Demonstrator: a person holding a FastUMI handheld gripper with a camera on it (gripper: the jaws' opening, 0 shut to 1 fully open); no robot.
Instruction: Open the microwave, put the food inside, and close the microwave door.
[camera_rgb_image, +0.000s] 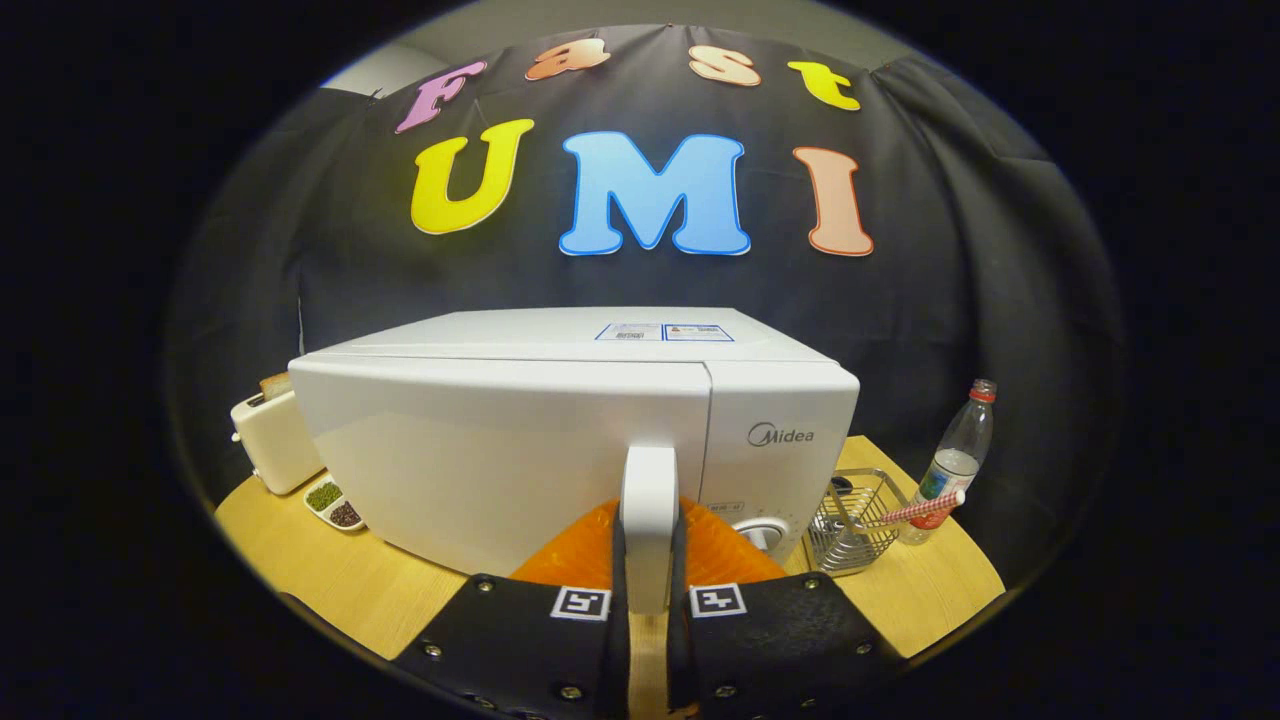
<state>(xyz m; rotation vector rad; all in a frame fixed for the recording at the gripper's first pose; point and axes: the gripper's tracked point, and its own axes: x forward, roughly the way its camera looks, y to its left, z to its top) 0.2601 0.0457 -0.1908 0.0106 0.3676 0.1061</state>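
Tool (648, 600) is sitting at lower centre of the frame, fingers drawn narrow and pressing on either side of the white door handle (650, 520), so it is gripping the handle.

Largest first: microwave (560, 440) is filling the middle of the frame, white, resting on the wooden worktop (330, 580). Door is looking shut or nearly so; the seam beside the control panel is reading as closed. Step in hand, as judged: opening the door, grip established, swing not yet begun.

Toaster (272, 440) is standing at left of the frame, just beside the microwave's left side. Wire basket (850, 520) is sitting at lower right, near the microwave's control side, with a red-patterned stick-like item (920, 510) lying across its rim. Plastic bottle (958, 460) is standing upright just beyond the basket. Small two-part dish (334, 502) with green and dark contents is lying in front of the toaster; this may be the food, cannot confirm.

Next move, as judged: pulling the handle outward along the door's arc, hinge presumably on the left, keeping the squeeze firm so the handle is not slipping out.
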